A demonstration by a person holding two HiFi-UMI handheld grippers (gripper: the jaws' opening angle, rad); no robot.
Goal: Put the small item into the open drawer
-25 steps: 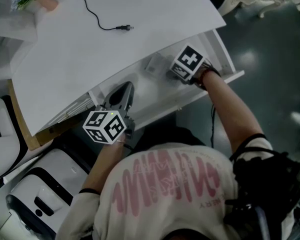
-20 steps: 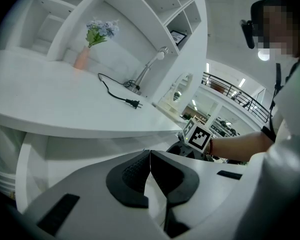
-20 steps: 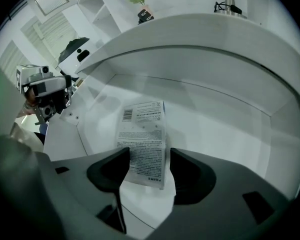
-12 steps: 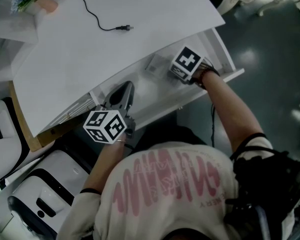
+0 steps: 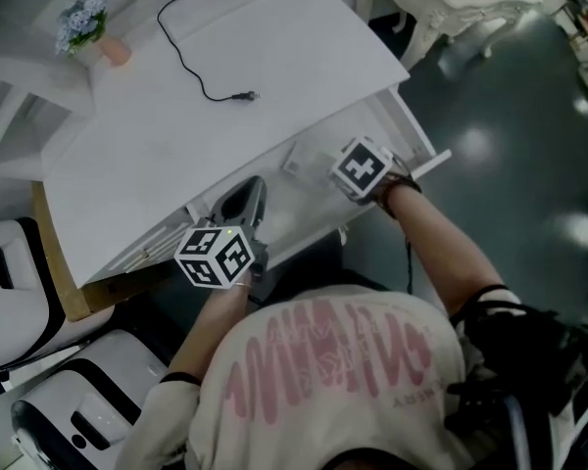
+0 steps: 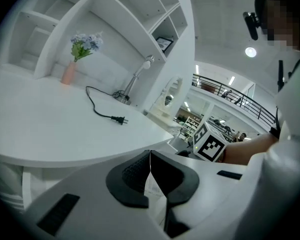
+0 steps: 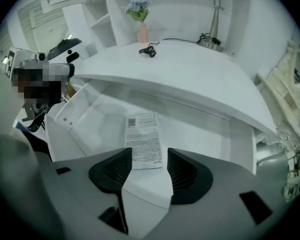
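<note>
L tongs closed, R tongs apart, just narrowing, empty

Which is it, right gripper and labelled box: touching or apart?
Cannot tell. Right gripper view: right gripper, jaws open, just closed slightly, frames the labelled box; its white edges blend into the drawer.

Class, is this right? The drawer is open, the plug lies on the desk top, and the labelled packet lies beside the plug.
No. The labelled packet lies inside the open drawer, not beside the plug on the desk top; the right gripper view shows it.
</note>
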